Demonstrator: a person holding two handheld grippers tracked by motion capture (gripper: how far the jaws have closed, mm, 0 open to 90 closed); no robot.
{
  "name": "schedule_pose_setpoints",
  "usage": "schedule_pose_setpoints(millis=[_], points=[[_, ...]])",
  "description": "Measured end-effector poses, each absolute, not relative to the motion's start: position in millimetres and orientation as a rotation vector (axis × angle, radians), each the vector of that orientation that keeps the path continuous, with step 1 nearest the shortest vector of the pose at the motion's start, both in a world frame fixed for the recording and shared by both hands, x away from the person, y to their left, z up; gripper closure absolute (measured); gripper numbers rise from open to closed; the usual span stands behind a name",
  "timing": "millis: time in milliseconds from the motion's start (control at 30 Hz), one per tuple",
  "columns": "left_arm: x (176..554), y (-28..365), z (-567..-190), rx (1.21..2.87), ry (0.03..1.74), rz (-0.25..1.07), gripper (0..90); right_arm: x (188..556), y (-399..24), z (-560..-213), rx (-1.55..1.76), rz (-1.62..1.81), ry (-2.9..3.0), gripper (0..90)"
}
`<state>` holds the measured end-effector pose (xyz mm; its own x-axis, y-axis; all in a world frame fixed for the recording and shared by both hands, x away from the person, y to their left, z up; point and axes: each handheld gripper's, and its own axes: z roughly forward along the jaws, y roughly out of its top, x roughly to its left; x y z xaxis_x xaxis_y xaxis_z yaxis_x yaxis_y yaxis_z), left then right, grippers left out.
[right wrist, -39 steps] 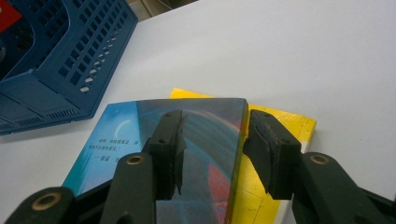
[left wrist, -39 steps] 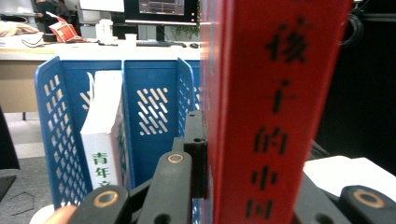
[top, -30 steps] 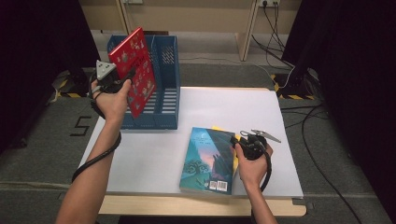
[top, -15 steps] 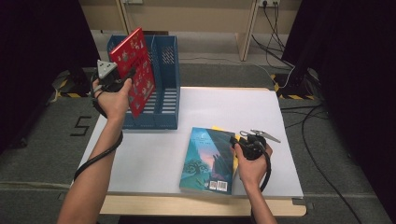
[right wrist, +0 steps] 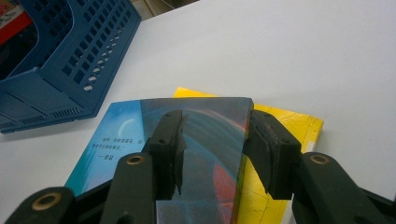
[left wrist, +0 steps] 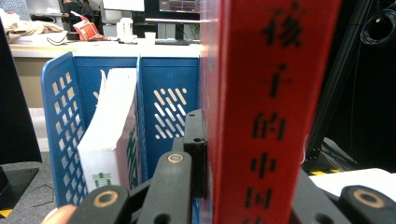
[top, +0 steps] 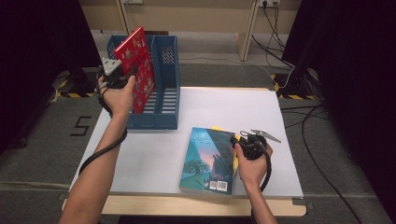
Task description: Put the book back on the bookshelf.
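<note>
Left tool: the left tool, upper left of the high view, is clamped hard on the red book, jaws pressed to its cover near the spine, as the left gripper view shows.
Red book: tilted and held up over the blue file rack, its lower edge inside the middle slot, not seated.
Change: next to nothing against the frames just before; the red book sits at the same tilt over the same slot, and both hands look parked. This reads as a pause before the lowering, not progress.
Rack: left slot in the left gripper view already holds a white book, so that one is taken.
Right tool: the right tool, lower right of the high view, stands part-way wide, its jaws astride the near edge of the teal book; whether they press it I cannot tell.
Teal book: flat on the white bench, lying over a yellow book.
Meaning: filing waits on the left hand; my guess is the teal book goes next.
</note>
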<state>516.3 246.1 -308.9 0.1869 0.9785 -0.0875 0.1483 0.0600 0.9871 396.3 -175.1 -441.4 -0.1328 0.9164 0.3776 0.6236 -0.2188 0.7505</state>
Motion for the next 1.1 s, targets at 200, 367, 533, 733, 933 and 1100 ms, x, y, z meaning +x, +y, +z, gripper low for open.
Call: schedule_pose_setpoints(millis=[200, 367, 533, 733, 933, 1100], points=[[525, 245, -315, 1.344, 1.213, 0.94, 79.3, 396, -175, -441, 1.821, 1.29, 1.718, 56.5], [530, 242, -318, 1.35, 1.217, 0.946, 79.3, 396, -174, -440, 1.829, 1.292, 1.719, 56.5], [534, 238, -318, 1.347, 1.214, 0.946, 79.3, 397, -174, -442, 1.816, 1.29, 1.73, 56.5], [540, 235, -322, 1.357, 1.217, 0.952, 79.3, 397, -175, -441, 1.821, 1.291, 1.728, 56.5], [545, 234, -325, 1.36, 1.215, 0.952, 79.2, 397, -175, -440, 1.825, 1.3, 1.72, 56.5], [548, 234, -327, 1.358, 1.221, 0.949, 79.2, 397, -175, -441, 1.822, 1.3, 1.727, 56.5]])
